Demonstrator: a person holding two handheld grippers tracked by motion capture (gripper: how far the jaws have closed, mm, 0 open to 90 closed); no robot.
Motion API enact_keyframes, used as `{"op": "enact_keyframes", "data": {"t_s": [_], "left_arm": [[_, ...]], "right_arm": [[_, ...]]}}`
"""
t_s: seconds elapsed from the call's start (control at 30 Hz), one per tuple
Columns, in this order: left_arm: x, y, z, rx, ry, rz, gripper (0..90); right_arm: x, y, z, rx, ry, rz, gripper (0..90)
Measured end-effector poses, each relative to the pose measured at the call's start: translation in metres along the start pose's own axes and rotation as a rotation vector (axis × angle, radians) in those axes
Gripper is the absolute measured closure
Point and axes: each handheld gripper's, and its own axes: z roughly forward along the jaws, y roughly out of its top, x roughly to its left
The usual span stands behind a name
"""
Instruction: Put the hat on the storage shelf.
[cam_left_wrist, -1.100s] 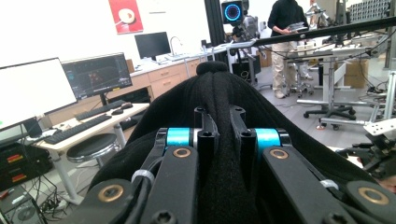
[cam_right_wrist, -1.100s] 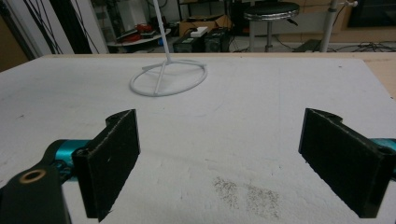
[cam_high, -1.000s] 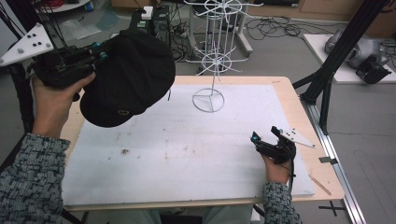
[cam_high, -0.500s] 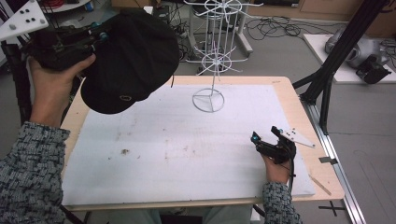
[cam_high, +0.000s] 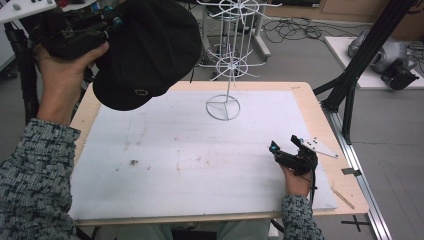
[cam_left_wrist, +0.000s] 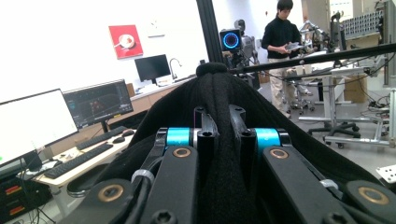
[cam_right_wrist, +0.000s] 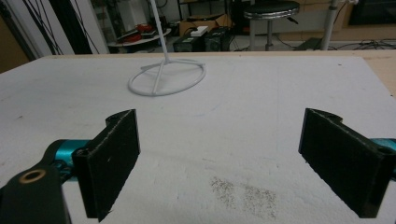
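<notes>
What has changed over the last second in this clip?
The left gripper, shut on the black cap, has carried it up and away from the person, toward the white wire stand. The right gripper has stayed open, resting at the table's right side; the stand has not moved.

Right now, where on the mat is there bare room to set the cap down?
Most of the white mat is bare, from its left edge across to the right tongs. Taken: the wire stand base at the far middle. The left tongs hold the cap aloft.
</notes>
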Motion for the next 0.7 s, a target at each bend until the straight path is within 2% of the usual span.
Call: {"op": "enact_keyframes", "data": {"t_s": [0.37,0.7], "left_arm": [[0.003,0.012,0.013,-0.050,0.003,0.003,83.8],[0.007,0.015,0.029,-0.112,-0.001,-0.024,83.8]], "right_arm": [[0.000,0.000,0.000,-0.001,0.002,0.009,11.6],[-0.001,0.000,0.000,0.001,0.003,0.014,11.6]]}}
